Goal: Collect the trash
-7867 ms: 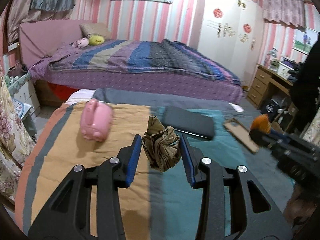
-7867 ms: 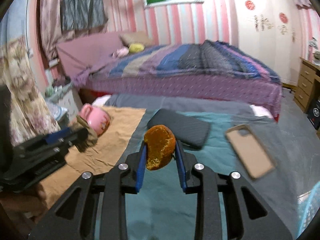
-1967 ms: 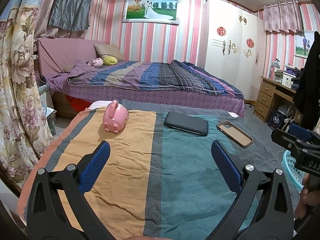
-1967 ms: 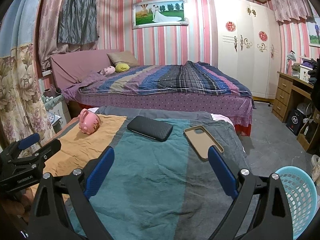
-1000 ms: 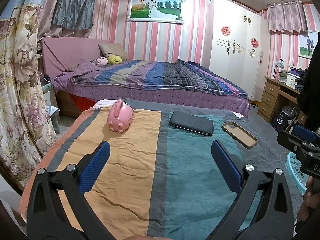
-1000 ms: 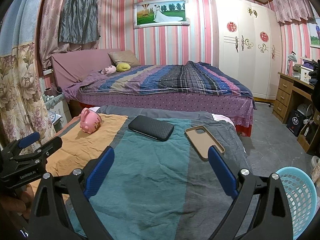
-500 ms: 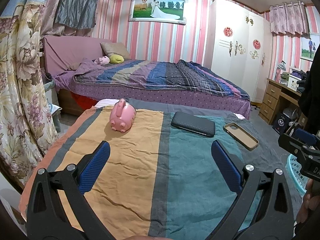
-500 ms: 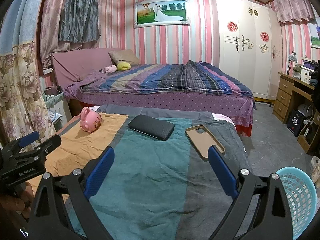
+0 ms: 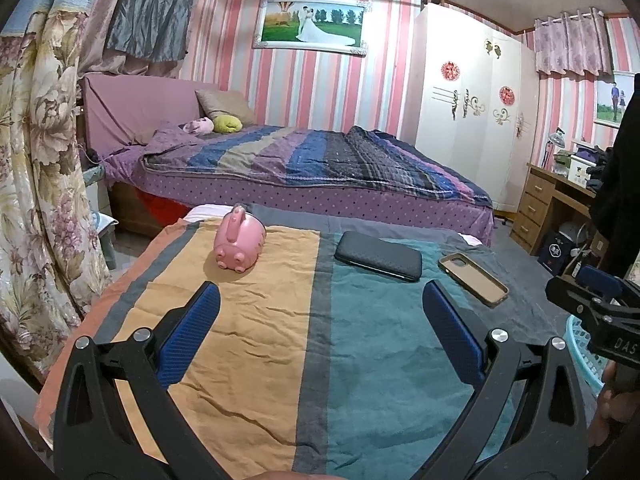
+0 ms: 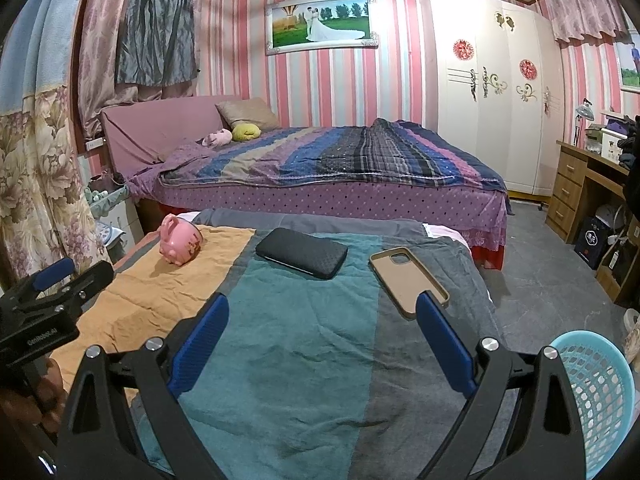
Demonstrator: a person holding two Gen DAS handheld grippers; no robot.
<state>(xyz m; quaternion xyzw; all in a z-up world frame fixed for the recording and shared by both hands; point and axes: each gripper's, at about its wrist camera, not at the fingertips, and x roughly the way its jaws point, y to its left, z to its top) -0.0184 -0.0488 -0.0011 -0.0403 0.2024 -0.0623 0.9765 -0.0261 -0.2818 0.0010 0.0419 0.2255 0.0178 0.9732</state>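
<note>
My left gripper (image 9: 320, 320) is wide open and empty above the striped cloth (image 9: 256, 344) on the table. My right gripper (image 10: 322, 330) is wide open and empty above the teal part of the same cloth (image 10: 304, 344). A light blue mesh basket (image 10: 600, 396) stands on the floor at the table's right side, beside my right gripper; its rim also shows in the left wrist view (image 9: 578, 340). No trash shows on the table. The basket's inside is hidden.
On the cloth lie a pink piggy bank (image 9: 239, 243), a black case (image 9: 378, 256) and a tan phone case (image 9: 472, 278). A large bed (image 10: 320, 172) stands behind, a wooden desk (image 10: 580, 192) at right, floral curtains (image 9: 44, 184) at left.
Eight seconds ago my left gripper held crumpled brown paper and my right an orange peel; now both are open and empty. In the last second the views barely shift.
</note>
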